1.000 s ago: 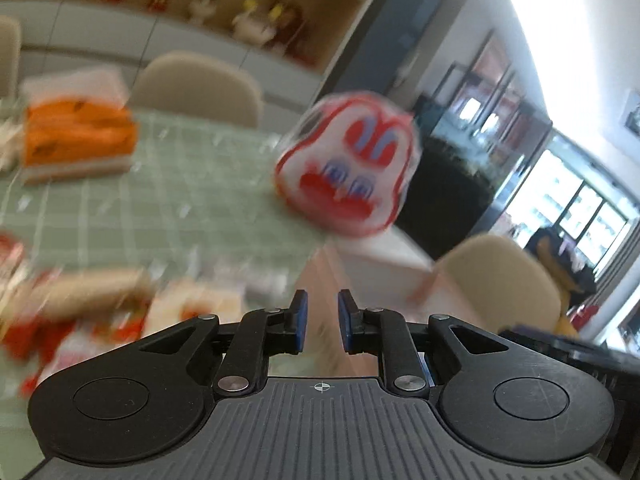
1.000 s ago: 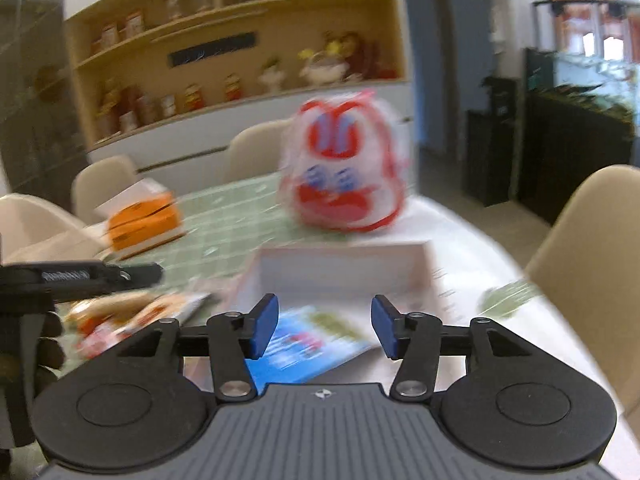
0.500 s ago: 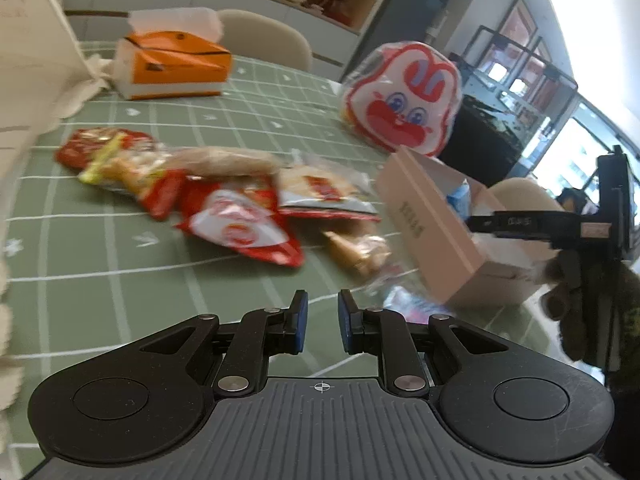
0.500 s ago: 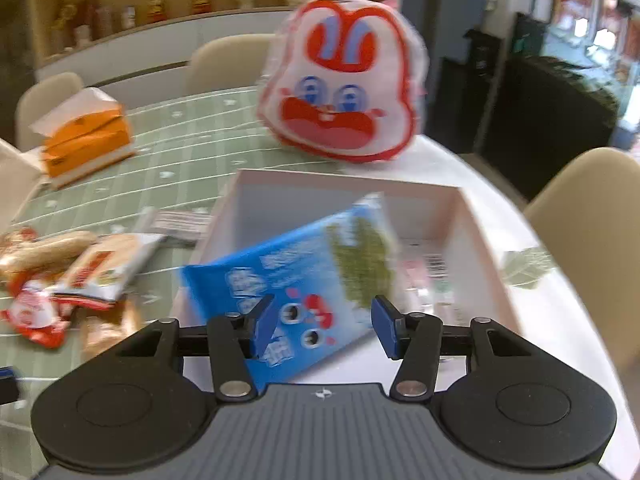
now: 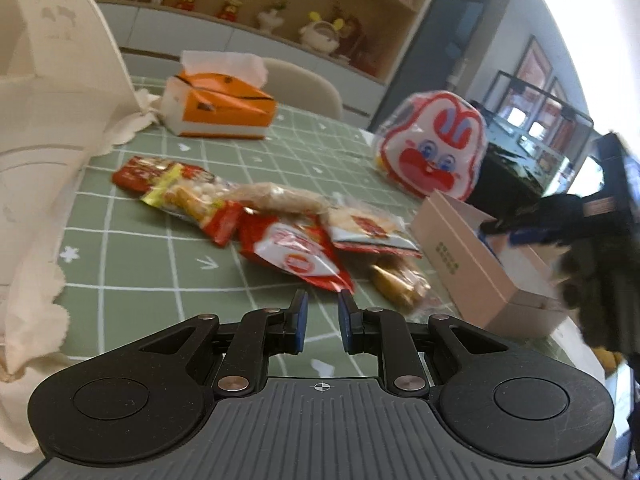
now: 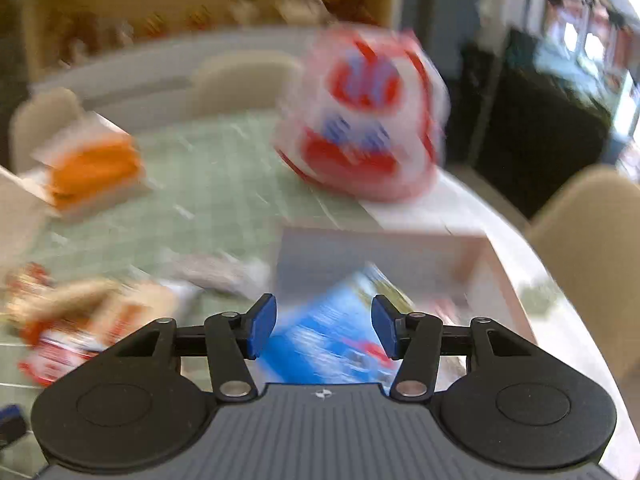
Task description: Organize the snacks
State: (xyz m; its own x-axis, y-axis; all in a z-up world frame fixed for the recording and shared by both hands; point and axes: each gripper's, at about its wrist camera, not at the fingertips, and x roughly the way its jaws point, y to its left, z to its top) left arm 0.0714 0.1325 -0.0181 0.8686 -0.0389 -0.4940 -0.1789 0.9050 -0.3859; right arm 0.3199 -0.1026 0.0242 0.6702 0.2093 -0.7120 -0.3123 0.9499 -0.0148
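Observation:
Several snack packets lie in a loose pile on the green checked tablecloth. A pink cardboard box stands to their right and holds a blue packet. My left gripper hovers just before the pile, its jaws nearly closed and empty. My right gripper is open and empty above the box, over the blue packet. The right wrist view is blurred by motion. The right gripper also shows in the left wrist view over the box.
A red and white rabbit-face bag stands behind the box. An orange tissue box sits at the far side. A cream cloth or bag fills the left. Beige chairs stand around the table.
The left gripper has swung down toward the snack pile and settled in front of it. The right gripper stayed open over the box and is now moving, blurring its view.

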